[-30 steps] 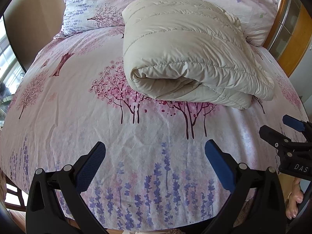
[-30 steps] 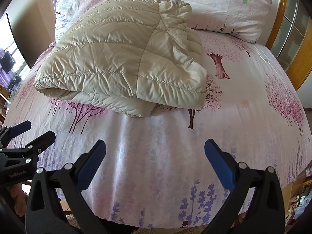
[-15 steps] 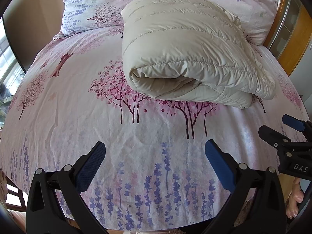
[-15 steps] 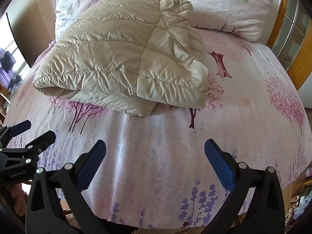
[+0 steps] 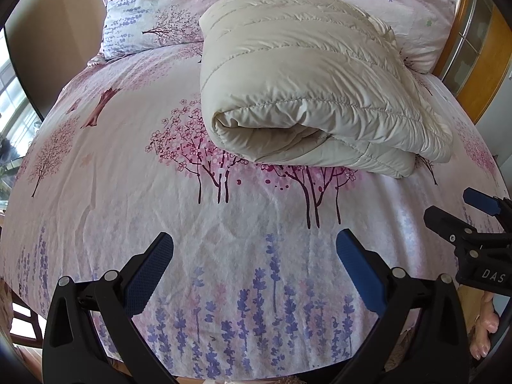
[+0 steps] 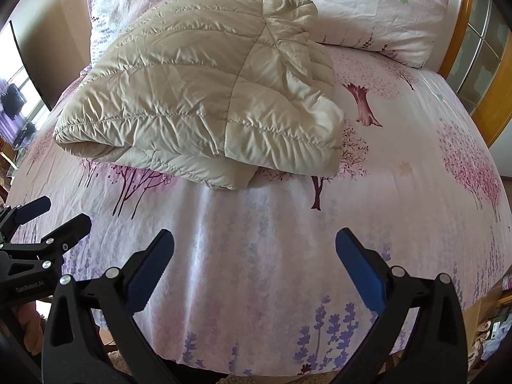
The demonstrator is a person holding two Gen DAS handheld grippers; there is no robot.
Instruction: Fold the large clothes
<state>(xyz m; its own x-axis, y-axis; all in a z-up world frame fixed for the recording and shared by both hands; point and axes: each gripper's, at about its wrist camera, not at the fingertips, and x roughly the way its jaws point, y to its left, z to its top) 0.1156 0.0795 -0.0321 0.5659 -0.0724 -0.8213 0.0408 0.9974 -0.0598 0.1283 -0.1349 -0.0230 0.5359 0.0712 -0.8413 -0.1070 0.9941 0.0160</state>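
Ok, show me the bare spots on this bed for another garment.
Freest: the sheet between the folded jacket and both open claws, left and right. Also bare: right of the jacket toward the wooden frame. Crowded: by the pillows.

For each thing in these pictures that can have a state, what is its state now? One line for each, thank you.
Cream puffer jacket: folded into a thick bundle, lying on the bed, not held.
Left tool: open, empty, above the near edge of the bed.
Right tool: open, empty, apart from the jacket.
Floral bedsheet: spread over the bed, lightly wrinkled.
Pillows: lying at the head of the bed, behind the jacket.
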